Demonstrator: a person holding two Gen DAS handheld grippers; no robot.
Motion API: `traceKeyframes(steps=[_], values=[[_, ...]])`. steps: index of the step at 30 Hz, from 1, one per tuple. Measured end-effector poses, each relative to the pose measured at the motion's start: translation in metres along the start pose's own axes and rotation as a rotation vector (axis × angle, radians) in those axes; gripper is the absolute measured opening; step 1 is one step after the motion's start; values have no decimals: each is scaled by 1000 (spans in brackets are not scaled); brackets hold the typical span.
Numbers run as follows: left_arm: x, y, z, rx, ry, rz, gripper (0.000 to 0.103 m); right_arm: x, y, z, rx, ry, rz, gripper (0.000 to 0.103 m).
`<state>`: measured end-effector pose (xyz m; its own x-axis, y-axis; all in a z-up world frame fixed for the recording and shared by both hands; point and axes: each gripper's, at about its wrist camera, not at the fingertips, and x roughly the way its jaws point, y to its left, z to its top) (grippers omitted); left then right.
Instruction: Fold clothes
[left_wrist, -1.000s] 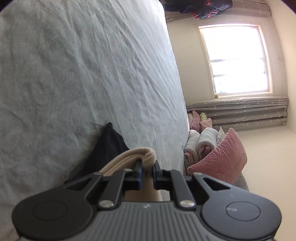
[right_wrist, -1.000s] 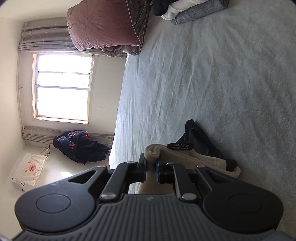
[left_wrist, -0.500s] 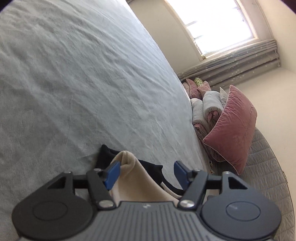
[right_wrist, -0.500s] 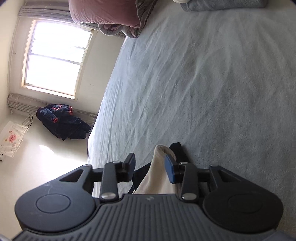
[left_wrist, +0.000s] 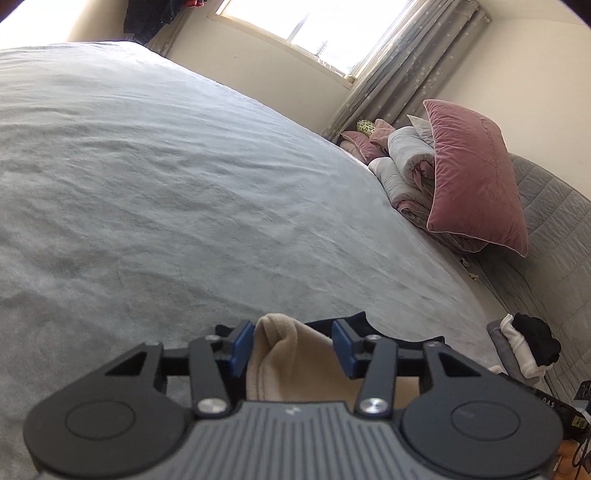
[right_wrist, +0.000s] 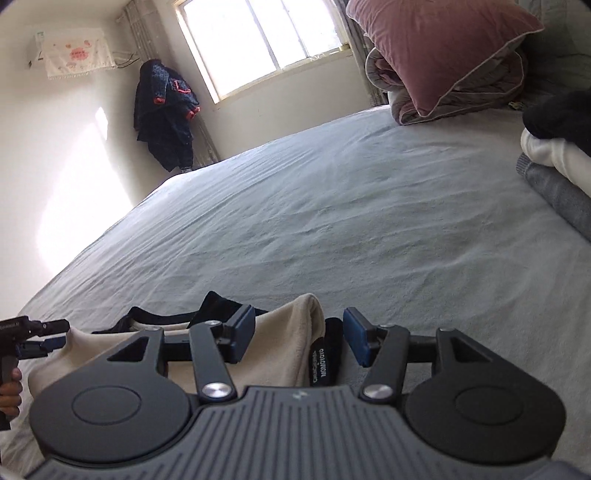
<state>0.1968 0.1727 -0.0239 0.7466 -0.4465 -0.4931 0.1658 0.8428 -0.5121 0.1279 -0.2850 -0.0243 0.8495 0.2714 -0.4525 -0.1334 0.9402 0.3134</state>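
Your bed (left_wrist: 155, 192) carries everything here, its pale grey-blue sheet wrinkled and mostly bare from the near edge to the far one. At the head end a rolled grey quilt (left_wrist: 408, 166) lies against the padded headboard, and a pink velvet pillow (left_wrist: 476, 177) leans on top of it. By the right-hand edge, nearer to you, sits a small stack of folded clothes (right_wrist: 557, 162): grey at the bottom, white above, something black on top. Beyond the far edge a dark jacket (right_wrist: 164, 110) hangs in the corner next to the window.

The garment you are folding (right_wrist: 273, 343) lies at the near edge of the bed, right in front of both tools. It is cream fleece outside with a black lining, and a black label with white lettering shows by its raised fold.

Your left gripper (left_wrist: 293, 345) has a hump of the cream fleece between its blue pads. Its jaws have just been closing, yet there is still a gap on the right side, so they stand apart and are not pinching the cloth.

Your right gripper (right_wrist: 299, 341) has its jaws apart as well, with the folded edge and label between them, untouched by either pad.
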Motion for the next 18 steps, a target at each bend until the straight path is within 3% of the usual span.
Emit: traceKeyframes(steps=[1,3,7,10,13,16,18], values=[[1,-3,0,5,-1,-3,24,3,4,-3,-35,-4,-6,53],[-4,-10,-1,22,-41,-6,16,11,10,-4,-101,-15,-27,12],[-23,-26,3,53,-177,-27,15,1,18,3,-133,-137,-62,8],[-25,-30,6,74,-257,39,15,-2,25,12,-140,-212,-106,8],[-5,-21,7,34,-228,96,15,9,24,18,-135,-217,-141,8],[22,-17,0,84,-158,198,15,36,22,17,-175,-151,-193,8],[34,-14,-6,123,-124,244,17,59,17,15,-184,-56,-244,7]])
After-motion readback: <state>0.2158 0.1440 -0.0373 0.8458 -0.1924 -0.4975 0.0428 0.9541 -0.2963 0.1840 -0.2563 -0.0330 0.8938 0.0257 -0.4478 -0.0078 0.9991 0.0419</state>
